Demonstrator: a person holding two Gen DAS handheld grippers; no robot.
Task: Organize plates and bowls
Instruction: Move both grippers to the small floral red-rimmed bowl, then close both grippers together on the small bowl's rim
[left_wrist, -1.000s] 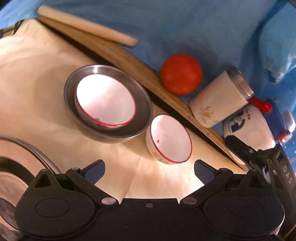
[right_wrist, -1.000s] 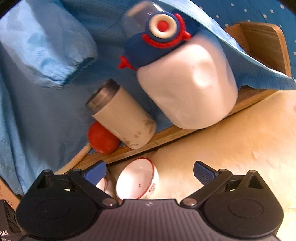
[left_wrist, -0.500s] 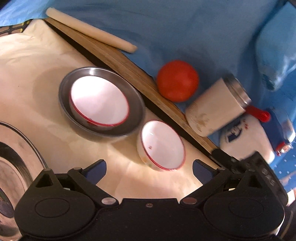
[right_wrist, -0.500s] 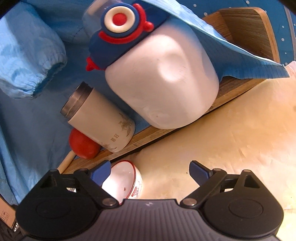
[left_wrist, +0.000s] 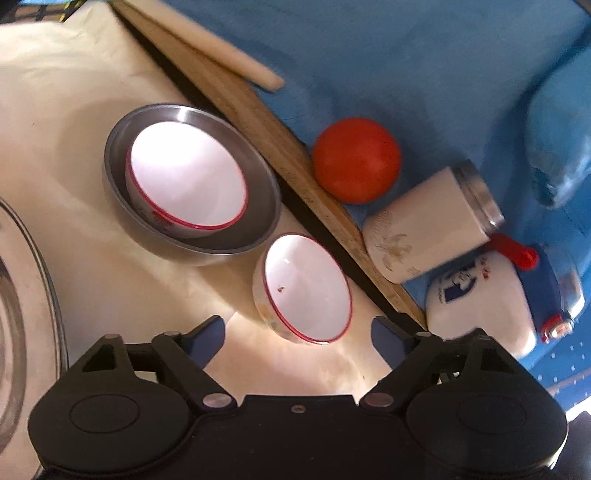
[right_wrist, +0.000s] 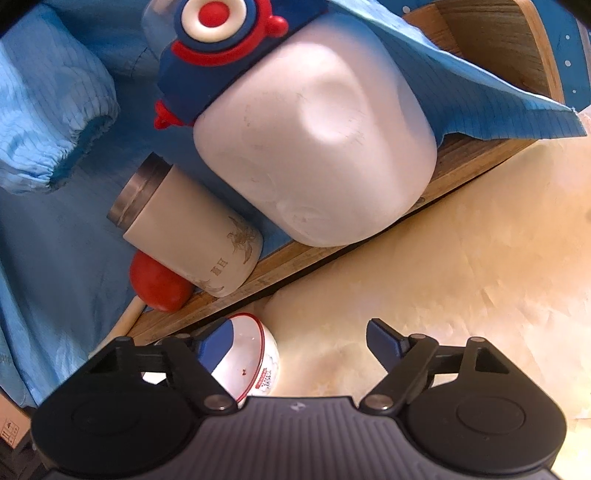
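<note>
Left wrist view, tool: left gripper (left_wrist: 297, 332) closing from fully wide, jaws apart with nothing gripped.
Left wrist view, loose bowl: red-rimmed bowl (left_wrist: 306, 288) sits just ahead of the jaws, nearer than a second ago, beside the steel bowl (left_wrist: 258, 229).
Left wrist view, nested bowl: white bowl (left_wrist: 186, 179) already inside the steel bowl.
Right wrist view, tool: right gripper (right_wrist: 297, 343) also narrowing, empty.
Right wrist view, loose bowl: red-rimmed bowl (right_wrist: 258, 354) behind its left finger, well apart from the steel bowl's far side.
Meaning: likely a grasp forming; nesting this bowl remains.
</note>
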